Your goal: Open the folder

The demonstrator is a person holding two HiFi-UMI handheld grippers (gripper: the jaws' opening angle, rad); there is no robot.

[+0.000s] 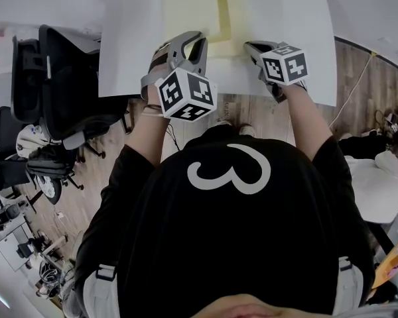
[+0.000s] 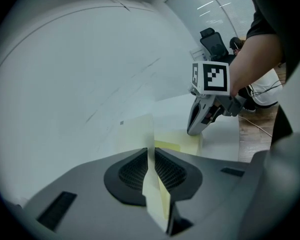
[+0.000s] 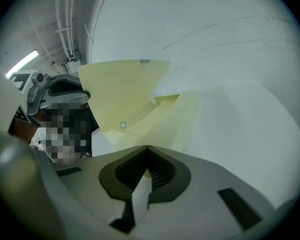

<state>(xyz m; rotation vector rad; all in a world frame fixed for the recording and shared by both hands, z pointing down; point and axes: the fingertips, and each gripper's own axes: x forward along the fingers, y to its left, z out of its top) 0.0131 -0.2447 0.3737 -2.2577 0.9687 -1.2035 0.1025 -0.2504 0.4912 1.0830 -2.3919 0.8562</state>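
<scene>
Left gripper [image 2: 152, 170]: nipped on folder [image 1: 186, 12] cover's lifted edge
Right gripper [image 3: 146, 176]: clamped on near edge — table [image 1: 285, 18] stretches ahead

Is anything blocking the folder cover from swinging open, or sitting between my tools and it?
Nothing visible does. The left tool grips the lifted cover of the folder, the right tool clamps its near edge, and only bare white table surrounds it.

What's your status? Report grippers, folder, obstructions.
Left gripper shut on folder, cover raised. Right gripper shut on its lower sheet. Folder partly open. No obstruction seen.
</scene>
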